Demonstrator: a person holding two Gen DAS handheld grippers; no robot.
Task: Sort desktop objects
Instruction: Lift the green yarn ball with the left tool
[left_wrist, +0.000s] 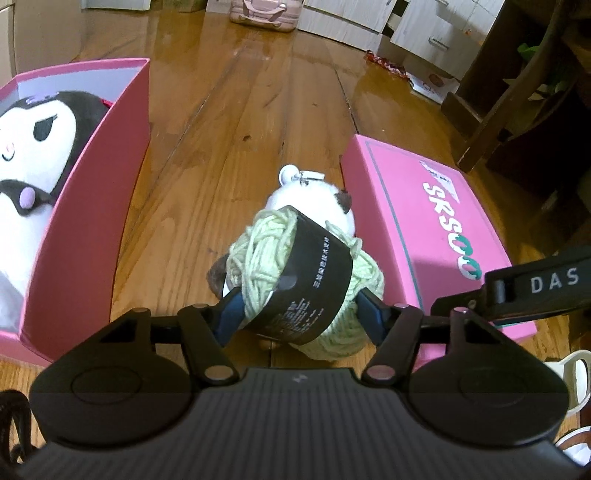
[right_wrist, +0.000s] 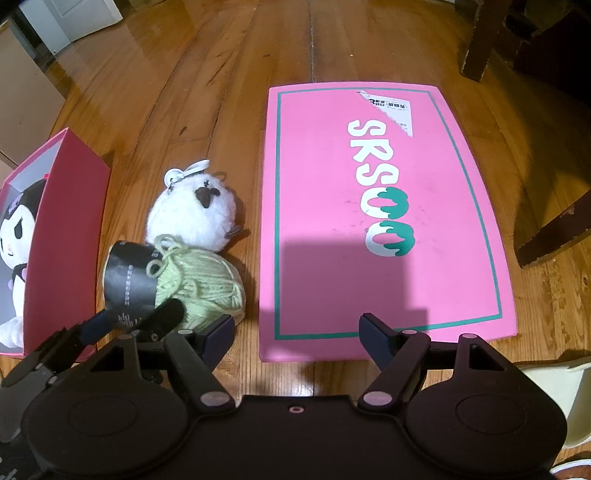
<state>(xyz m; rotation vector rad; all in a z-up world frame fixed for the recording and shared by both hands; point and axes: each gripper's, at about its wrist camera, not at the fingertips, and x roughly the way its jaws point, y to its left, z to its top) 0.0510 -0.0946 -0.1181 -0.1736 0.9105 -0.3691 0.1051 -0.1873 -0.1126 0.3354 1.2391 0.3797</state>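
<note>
A light green yarn ball (left_wrist: 258, 258) with a black paper band sits on the wooden floor, and my left gripper (left_wrist: 299, 308) is shut on it, one finger on each side. It also shows in the right wrist view (right_wrist: 199, 288), with the left gripper's fingers (right_wrist: 162, 314) against it. A small white plush keychain (left_wrist: 314, 195) lies just beyond the yarn, touching it (right_wrist: 188, 218). My right gripper (right_wrist: 297, 332) is open and empty over the near edge of the pink box lid (right_wrist: 384, 221).
An open pink box (left_wrist: 92, 206) at the left holds a black-and-white plush doll (left_wrist: 33, 147). The pink lid (left_wrist: 424, 229) lies to the right of the yarn. Dark wooden furniture legs (right_wrist: 480, 40) stand at the far right. A pink suitcase (left_wrist: 262, 14) stands far back.
</note>
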